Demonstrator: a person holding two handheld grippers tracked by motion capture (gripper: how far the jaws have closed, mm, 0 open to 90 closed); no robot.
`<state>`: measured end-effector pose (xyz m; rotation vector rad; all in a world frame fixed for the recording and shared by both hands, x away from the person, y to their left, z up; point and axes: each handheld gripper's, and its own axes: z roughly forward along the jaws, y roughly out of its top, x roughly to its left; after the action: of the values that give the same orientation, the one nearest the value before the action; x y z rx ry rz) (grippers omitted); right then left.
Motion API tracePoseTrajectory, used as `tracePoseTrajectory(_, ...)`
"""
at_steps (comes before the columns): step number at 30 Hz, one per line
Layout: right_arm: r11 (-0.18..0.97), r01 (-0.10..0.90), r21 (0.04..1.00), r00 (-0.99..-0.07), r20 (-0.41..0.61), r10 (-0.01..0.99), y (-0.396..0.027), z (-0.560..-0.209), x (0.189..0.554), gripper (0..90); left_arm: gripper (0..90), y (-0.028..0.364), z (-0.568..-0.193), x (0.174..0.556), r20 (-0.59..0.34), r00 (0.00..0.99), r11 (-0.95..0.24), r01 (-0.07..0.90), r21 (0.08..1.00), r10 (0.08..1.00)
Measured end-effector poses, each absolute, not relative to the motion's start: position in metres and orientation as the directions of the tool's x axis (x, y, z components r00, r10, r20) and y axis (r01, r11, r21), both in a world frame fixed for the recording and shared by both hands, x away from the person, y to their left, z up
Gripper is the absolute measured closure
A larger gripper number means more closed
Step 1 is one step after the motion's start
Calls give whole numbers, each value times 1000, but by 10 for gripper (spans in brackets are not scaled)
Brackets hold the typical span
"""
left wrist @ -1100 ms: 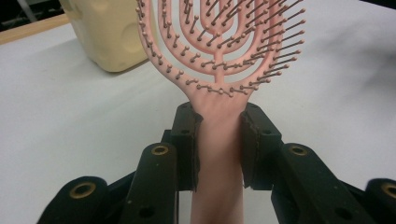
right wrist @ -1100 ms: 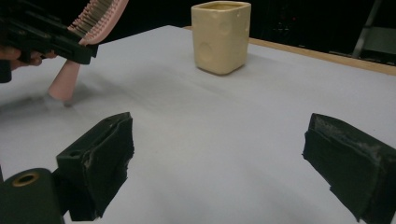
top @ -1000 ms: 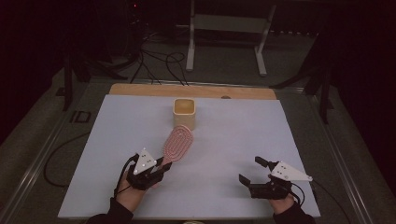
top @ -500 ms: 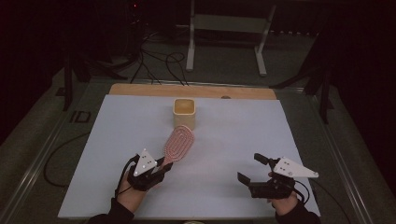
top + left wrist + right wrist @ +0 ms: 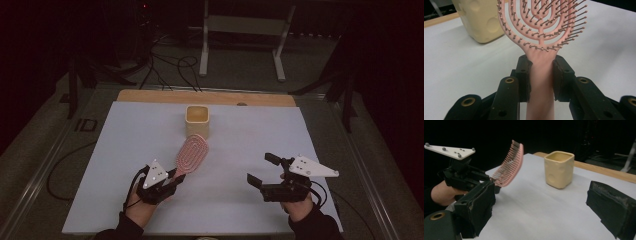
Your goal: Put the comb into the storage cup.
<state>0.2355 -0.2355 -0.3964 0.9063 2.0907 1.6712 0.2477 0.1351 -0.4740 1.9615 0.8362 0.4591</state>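
A: Brush first. The pink plastic hairbrush with the oval open-work head (image 5: 191,154) is held by the left claw (image 5: 172,176), which pinches its handle just under the head, one pad on each side. The head points forward and is lifted off the white desk (image 5: 240,200), bristles turned up and toward the left. The tip of the head is near the cream square cup (image 5: 197,120), just in front of it.

B: And the right claw (image 5: 260,172)?

A: Its jaws are spread wide and hold nothing. It hangs above the desk on the right side, well apart from the brush and the cup.

B: What is the step, in your judgement?

A: I think the brush should go into the cup, handle or head down. To do it well, the left hand should raise the brush above the rim before it moves forward, so the bristles do not catch the wall of the cup. The cup looks light, so a push from the side can tip it.

B: Can the right claw help?

A: Yes, it can come beside the cup and steady it. The grip is close to the head, so the brush should be turned slowly.
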Motion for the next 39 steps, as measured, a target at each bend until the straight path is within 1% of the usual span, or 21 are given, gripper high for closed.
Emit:
tracePoseTrajectory(10,140,268,953,-765,122,632,-212,-382,253,82,709,135,-475,248,-20,698,-337,371,865,716)
tracePoseTrajectory(18,136,272,953,-774,132,620,-201,-379,261,82,710,134,-475,247,-25,698,-332,370,868,715)
tracePoseTrajectory(29,86,297,951,-778,189,599,-183,-378,275,82,709,134,-474,246,-27,701,-326,365,872,713)
tracePoseTrajectory(39,41,347,937,-776,263,573,-162,-382,288,82,710,133,-474,245,-19,706,-331,355,874,708)
